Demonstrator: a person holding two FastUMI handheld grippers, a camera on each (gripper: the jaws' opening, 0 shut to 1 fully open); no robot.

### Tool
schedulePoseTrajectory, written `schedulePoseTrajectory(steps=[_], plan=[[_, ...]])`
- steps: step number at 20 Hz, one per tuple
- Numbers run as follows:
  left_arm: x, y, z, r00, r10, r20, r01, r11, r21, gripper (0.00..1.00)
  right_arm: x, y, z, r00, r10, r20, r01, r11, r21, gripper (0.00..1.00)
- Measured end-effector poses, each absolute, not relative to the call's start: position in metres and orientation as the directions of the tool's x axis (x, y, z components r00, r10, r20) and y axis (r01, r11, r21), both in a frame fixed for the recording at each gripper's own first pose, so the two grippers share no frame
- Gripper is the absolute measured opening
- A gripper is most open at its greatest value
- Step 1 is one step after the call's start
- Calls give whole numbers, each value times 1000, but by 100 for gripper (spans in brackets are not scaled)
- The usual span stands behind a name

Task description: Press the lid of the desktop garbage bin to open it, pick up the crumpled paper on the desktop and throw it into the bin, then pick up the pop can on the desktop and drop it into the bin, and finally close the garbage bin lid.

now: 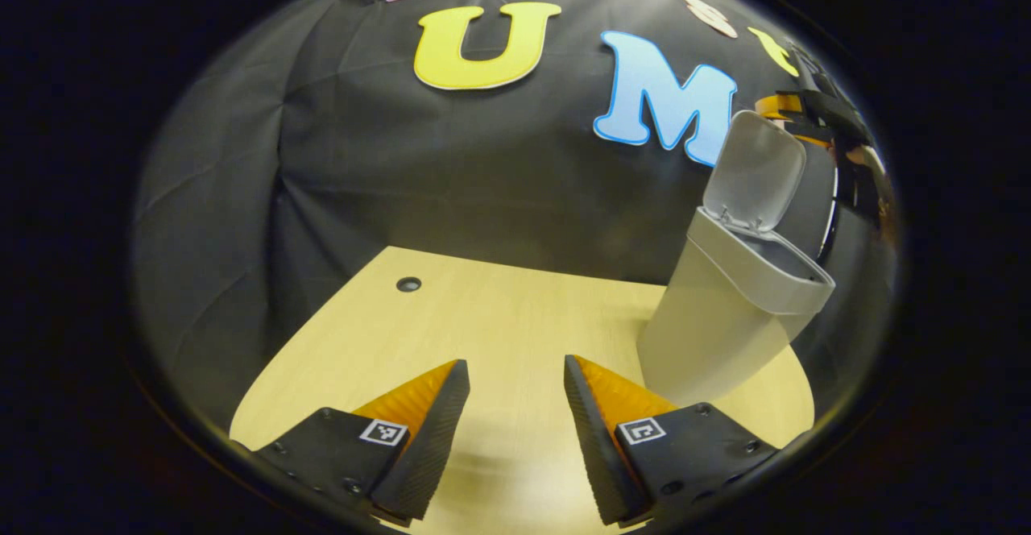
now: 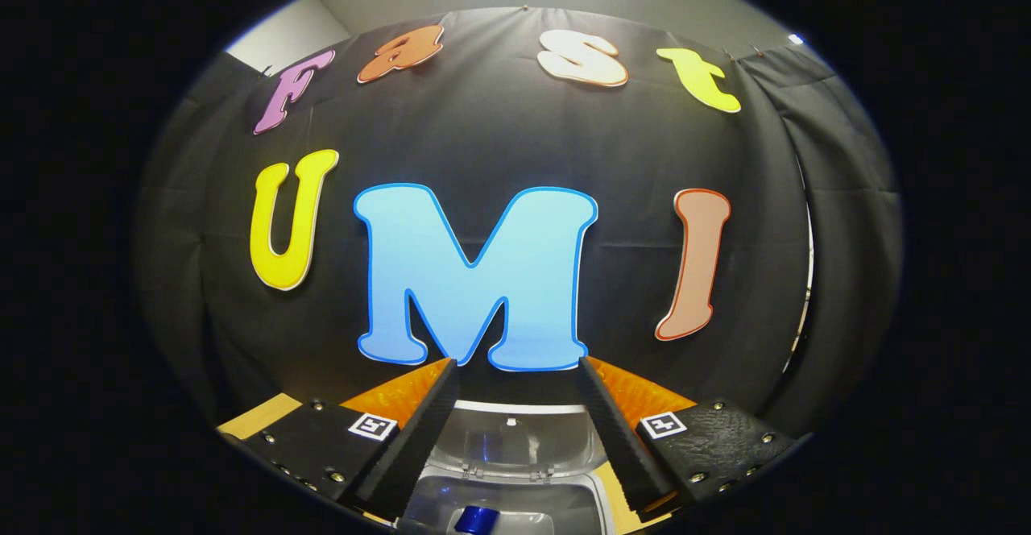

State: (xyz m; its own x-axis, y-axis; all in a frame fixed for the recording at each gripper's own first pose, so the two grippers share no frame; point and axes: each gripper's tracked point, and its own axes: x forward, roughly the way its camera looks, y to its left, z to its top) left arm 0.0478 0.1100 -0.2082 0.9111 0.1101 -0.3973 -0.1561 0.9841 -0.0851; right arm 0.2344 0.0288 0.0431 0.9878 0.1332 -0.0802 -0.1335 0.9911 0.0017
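Grey plastic bin [image 1: 729, 309] w/ lid [image 1: 755, 171] up; both tools, left [image 1: 515, 390] & right [image 2: 515, 430], spread, holding nothing.

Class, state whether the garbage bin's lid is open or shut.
Open: the lid stands tilted up behind the garbage bin, leaving its mouth uncovered.

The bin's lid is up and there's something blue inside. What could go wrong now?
1. The lid stands upright on the bin; pushed off-centre, the light bin might tip or slide.
2. The right tool, open, hovers over the blue thing; lowering it might snag the rim.
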Motion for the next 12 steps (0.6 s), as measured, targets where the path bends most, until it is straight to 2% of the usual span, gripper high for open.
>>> schedulePoseTrajectory(steps=[3, 7, 8, 12], plan=[[44, 102, -208, 914, 101, -394, -137, 988, -65, 82, 218, 28, 38, 985, 144, -94, -144, 990, 14, 95], [40, 89, -207, 917, 75, -391, -106, 993, -57, 77, 194, 27, 25, 979, 163, -120, -156, 986, 63, 95], [40, 87, -207, 918, 71, -391, -100, 993, -55, 82, 188, 26, 21, 978, 167, -127, -159, 985, 73, 95], [43, 82, -203, 921, 52, -386, -81, 995, -59, 77, 164, 27, 5, 972, 179, -152, -168, 982, 81, 94]])
